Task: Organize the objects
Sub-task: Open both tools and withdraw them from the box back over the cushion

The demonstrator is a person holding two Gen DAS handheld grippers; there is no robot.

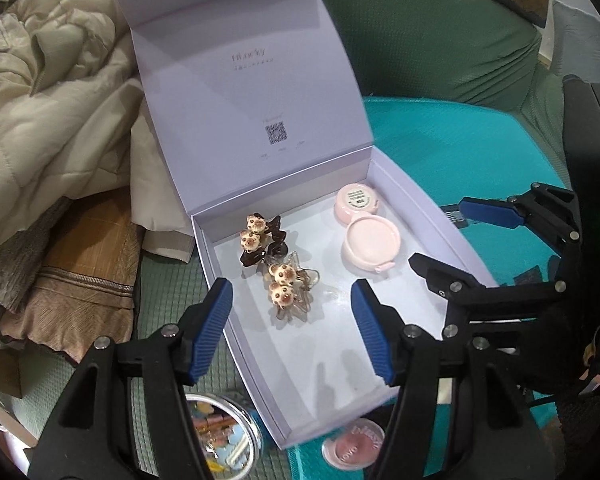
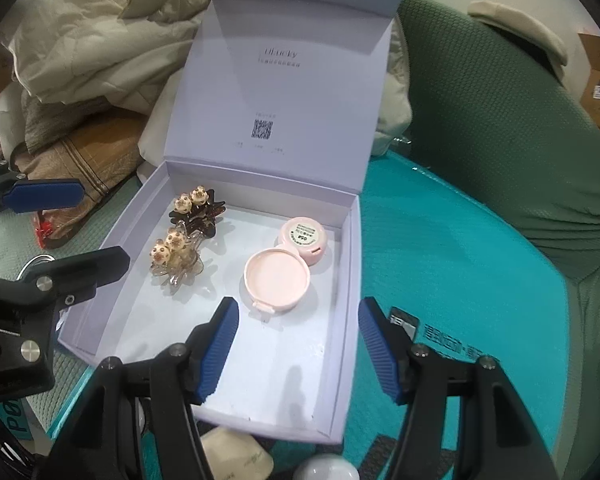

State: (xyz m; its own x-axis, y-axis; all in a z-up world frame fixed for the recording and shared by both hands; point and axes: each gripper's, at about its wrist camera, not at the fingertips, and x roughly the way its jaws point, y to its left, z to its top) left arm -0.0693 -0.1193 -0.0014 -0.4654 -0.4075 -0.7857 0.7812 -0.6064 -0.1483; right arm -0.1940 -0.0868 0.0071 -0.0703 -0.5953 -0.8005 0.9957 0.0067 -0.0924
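Nearest to me, both tools hung over the front of the open lavender box (image 2: 350,280). The left gripper (image 1: 292,328) had its blue fingers (image 1: 214,320) apart with nothing between them, and the right gripper (image 2: 300,346) stood the same way, its fingers (image 2: 220,344) spread and empty, touching nothing I could see.

Just outside the near wall of the box lay things not yet put away: a round pink pot (image 1: 352,446) and a clear jar of small colourful bits (image 1: 224,436) on the left side, a pale cap (image 2: 236,456) and a white rounded thing (image 2: 326,470) on the right. To my eye that made this a pause between placements, with one of those loose items as the likely next pick; that would call for tilting down over the box's front edge and closing on something small without nudging the wall.

Further in, on the box floor, sat two claw hair clips with little bears (image 1: 272,264), touching each other, and beside them an opened pink compact (image 2: 286,264), its lid flipped back. The raised box lid (image 2: 296,80) stood upright behind, against piled bedding (image 1: 48,92) on the teal surface (image 2: 440,248).
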